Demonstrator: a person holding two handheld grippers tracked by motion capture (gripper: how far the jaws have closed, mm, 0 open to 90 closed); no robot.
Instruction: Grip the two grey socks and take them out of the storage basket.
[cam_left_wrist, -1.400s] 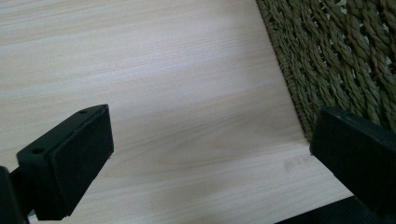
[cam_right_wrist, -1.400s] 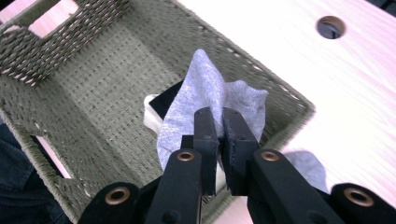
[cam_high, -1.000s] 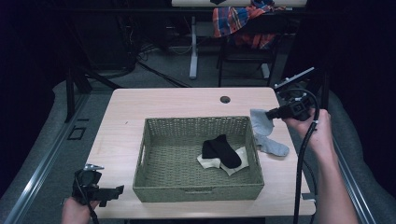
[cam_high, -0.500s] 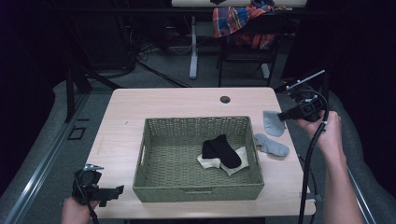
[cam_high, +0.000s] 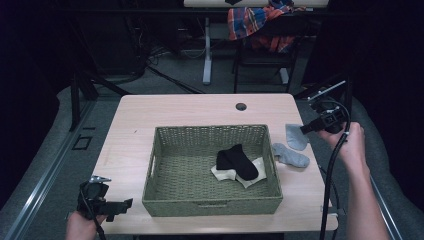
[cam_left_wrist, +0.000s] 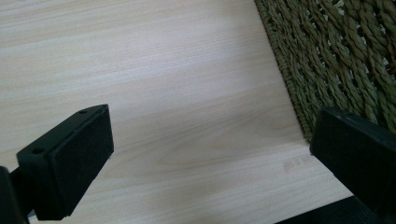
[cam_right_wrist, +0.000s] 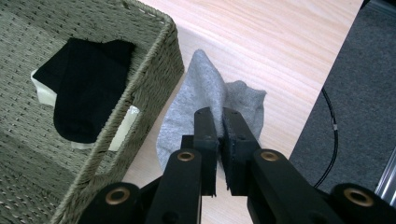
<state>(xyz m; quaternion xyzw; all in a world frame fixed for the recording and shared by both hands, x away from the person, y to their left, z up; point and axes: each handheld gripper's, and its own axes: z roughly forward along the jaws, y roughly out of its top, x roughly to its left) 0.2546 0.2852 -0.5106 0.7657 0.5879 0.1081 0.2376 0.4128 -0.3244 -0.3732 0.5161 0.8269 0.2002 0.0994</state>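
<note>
So, starting nearest and using the woven basket (cam_high: 212, 172) as the anchor: the left gripper (cam_high: 116, 205) sits off the basket's near-left corner with its jaws wide apart and nothing between them, just bare pale wood-grain table (cam_left_wrist: 154, 74) under it.

Inside the basket, toward its right side, a black sock (cam_high: 237, 161) lies on top of a cream one (cam_high: 252, 176). The basket is chunky twisted fibre, olive-green, rectangular with upright walls.

Just outside the basket's right wall lie two grey socks. One (cam_high: 291, 156) rests flat beside the wall. The other grey sock (cam_right_wrist: 205, 100) is pinched between the shut jaws of the right gripper (cam_right_wrist: 219, 114), soft fleecy knit, bunched and folded where the pads bite it, the rest draping onto the table.

For the step in hand, I'd say lift it high enough that the dangling end clears the rim, carry it over the basket's middle, then let go. It's floppy, so a low drag would likely snag on the weave.
</note>
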